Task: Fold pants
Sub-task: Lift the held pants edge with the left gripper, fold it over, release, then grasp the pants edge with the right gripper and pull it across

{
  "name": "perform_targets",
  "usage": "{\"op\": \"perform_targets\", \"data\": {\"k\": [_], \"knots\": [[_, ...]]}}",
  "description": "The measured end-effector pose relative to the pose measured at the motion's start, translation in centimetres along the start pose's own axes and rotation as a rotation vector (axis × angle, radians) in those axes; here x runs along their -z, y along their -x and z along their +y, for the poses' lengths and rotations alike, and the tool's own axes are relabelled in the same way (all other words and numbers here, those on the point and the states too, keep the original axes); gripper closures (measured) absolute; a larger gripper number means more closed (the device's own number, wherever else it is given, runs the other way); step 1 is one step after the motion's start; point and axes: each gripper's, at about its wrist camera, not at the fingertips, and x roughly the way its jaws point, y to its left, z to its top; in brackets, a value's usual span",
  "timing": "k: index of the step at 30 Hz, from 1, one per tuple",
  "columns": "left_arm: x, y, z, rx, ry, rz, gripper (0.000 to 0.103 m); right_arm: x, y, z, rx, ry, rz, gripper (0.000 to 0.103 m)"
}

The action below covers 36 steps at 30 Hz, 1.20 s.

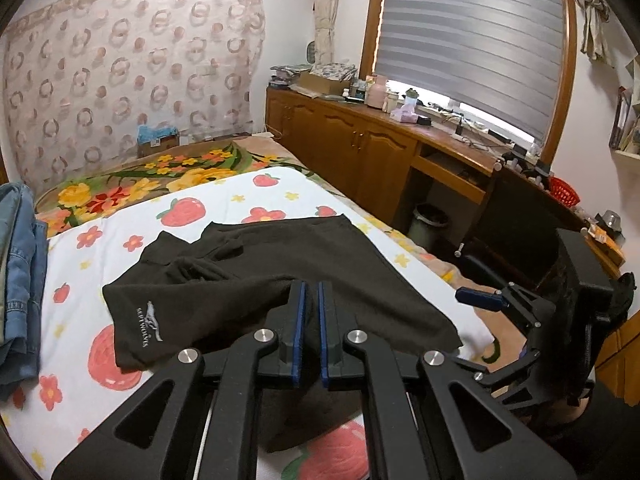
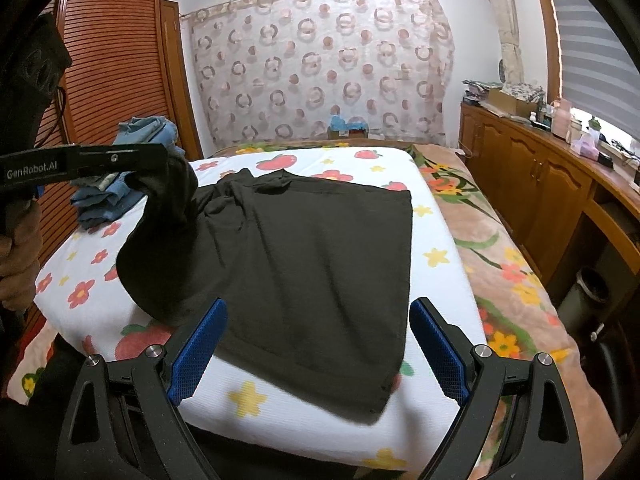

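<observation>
Dark pants (image 2: 320, 264) lie spread on a white strawberry-print sheet (image 2: 436, 240) on the bed. In the left wrist view the pants (image 1: 248, 280) show a white logo near their left edge. My left gripper (image 1: 312, 292) is shut on a fold of the pants and lifts that edge off the sheet; in the right wrist view it shows at the left (image 2: 160, 168) with dark cloth hanging from it. My right gripper (image 2: 318, 320) is open and empty, just above the near end of the pants; it also shows at the right of the left wrist view (image 1: 480, 298).
A pile of denim clothes (image 2: 120, 192) lies at the bed's left side, also seen in the left wrist view (image 1: 20, 272). A floral blanket (image 2: 500, 264) covers the bed's right edge. Wooden cabinets (image 2: 532, 184) with clutter run along the right wall. A bin (image 1: 430, 222) stands under the desk.
</observation>
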Motion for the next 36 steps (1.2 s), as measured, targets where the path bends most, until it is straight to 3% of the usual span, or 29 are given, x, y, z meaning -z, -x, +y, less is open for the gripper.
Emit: {"op": "perform_targets", "data": {"k": [2,4,7,12,15,19,24,27,36], "knots": [[0.2,0.0,0.0,-0.032,-0.015,0.001,0.089,0.0,-0.1,0.0,-0.006,-0.009,0.004,0.010],[0.5,0.3,0.1,-0.063,-0.023,-0.009,0.073,0.1,-0.2,0.2,-0.013,-0.015,0.006,0.010],[1.0,0.9,1.2,-0.075,-0.006,-0.020,0.060,-0.3,-0.3,0.2,-0.023,-0.011,0.009,0.010],[2.5,1.4,3.1,-0.128,-0.002,0.009,0.055,-0.6,-0.4,0.9,-0.048,-0.001,0.004,0.011],[3.8,1.2,4.5,-0.141,0.032,0.027,0.019,-0.7,-0.8,1.3,-0.073,0.003,0.008,0.016],[5.4,1.1,5.9,-0.175,0.067,0.042,0.019,-1.0,-1.5,1.8,-0.097,0.014,0.018,0.022],[7.4,0.7,6.8,-0.206,0.098,0.072,0.019,-1.0,-2.0,1.9,-0.139,0.028,0.037,0.042],[8.2,0.4,7.1,-0.204,0.101,0.090,0.019,-0.9,-2.5,1.8,-0.155,0.039,0.055,0.049],[10.3,-1.0,7.0,-0.222,0.091,0.162,0.019,-0.9,-3.5,1.2,-0.215,0.044,0.109,0.062]]}}
